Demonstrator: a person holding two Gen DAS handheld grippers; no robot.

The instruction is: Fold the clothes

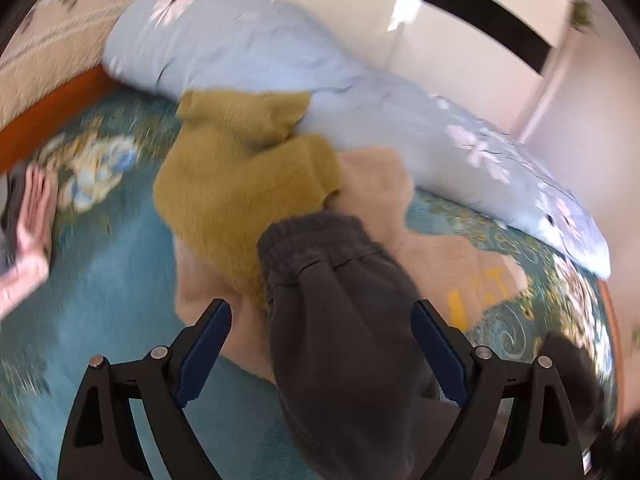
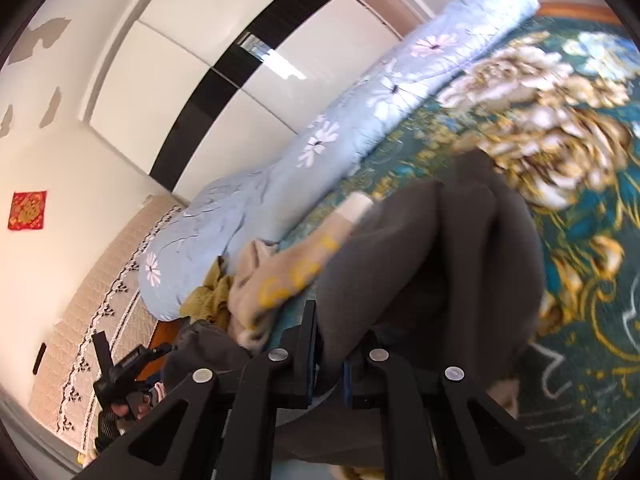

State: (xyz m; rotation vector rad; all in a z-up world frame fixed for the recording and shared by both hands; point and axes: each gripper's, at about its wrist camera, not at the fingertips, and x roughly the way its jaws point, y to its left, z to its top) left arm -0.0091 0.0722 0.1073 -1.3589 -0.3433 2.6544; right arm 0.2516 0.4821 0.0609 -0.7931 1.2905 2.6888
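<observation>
Sweatpants [image 1: 344, 320], dark grey with a ribbed elastic waistband, run up between the left gripper [image 1: 320, 344]'s wide-open jaws, while the right gripper [image 2: 330, 356] pinches a bunched fold, mustard sweater [image 1: 240, 184] and beige garment [image 1: 440, 256] lying just beyond.

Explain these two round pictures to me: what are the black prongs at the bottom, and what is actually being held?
Each picture comes from a fisheye camera on a hand-held two-finger gripper, looking along its fingers. In the left wrist view, the left gripper stands open around dark grey trousers, not pinching them. In the right wrist view, the right gripper is shut on the same trousers. They lie on a teal floral bedspread, over a beige garment and a mustard sweater. A rolled blue quilt lies behind.
</observation>
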